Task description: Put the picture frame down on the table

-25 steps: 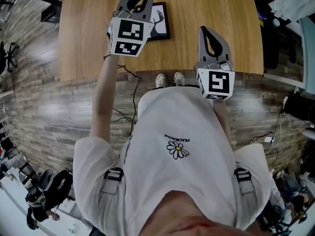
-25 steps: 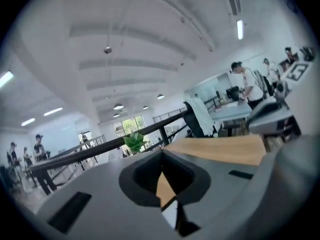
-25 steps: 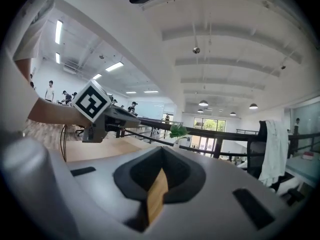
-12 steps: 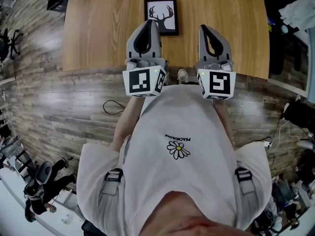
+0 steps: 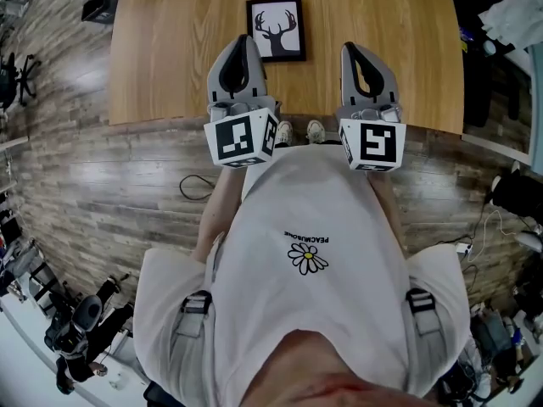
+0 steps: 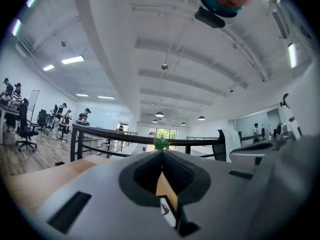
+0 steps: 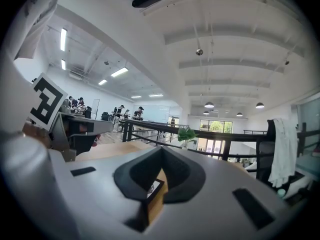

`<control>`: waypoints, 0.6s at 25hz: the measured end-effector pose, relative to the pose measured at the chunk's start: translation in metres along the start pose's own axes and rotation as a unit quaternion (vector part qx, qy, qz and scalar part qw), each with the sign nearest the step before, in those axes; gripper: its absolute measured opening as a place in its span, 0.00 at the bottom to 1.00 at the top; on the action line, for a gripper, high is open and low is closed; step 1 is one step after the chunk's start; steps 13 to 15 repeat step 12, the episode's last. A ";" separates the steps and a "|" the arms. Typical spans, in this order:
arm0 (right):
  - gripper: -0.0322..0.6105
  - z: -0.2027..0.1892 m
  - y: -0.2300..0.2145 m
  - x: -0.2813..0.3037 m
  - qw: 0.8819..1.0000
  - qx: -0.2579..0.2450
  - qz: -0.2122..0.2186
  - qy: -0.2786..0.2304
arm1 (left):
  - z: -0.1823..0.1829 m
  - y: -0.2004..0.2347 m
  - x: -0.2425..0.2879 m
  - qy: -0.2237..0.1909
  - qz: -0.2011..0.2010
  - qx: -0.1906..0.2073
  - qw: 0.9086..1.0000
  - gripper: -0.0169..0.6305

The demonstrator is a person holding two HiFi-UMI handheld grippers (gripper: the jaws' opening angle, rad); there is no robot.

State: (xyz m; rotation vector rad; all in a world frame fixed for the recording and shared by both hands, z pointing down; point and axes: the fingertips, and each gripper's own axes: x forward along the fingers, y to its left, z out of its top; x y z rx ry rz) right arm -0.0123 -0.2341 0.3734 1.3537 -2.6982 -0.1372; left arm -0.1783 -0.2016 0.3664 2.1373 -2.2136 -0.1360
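On the wooden table point(image 5: 170, 49) the picture frame point(image 5: 277, 29) lies flat, with its deer print facing up. The left gripper point(image 5: 242, 41) and the right gripper point(image 5: 352, 49) are near it, both with jaws pressed together and holding nothing.

Shirt point(image 5: 310, 303) print: one small word, upside down, above a daisy point(image 5: 306, 259).
Reading: begins "PEAC", ends "ONE"; middle unclear.

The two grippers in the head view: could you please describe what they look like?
Both the left gripper and right gripper are grey, with a tapering claw pierced by a dark teardrop opening. Each carries a white cube of black square markers. The person wears a white short-sleeved T-shirt.
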 end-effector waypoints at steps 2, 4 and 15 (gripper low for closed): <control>0.07 0.001 -0.003 0.000 1.000 0.000 -0.003 -0.001 | 0.001 0.003 0.001 -0.001 0.005 0.000 1.000 0.05; 0.06 0.002 -0.007 0.000 1.000 0.001 -0.007 -0.002 | 0.002 0.004 0.002 -0.008 0.007 0.009 1.000 0.05; 0.07 0.001 -0.005 0.004 1.000 -0.002 -0.005 0.000 | 0.001 0.010 0.003 -0.013 0.012 0.020 1.000 0.05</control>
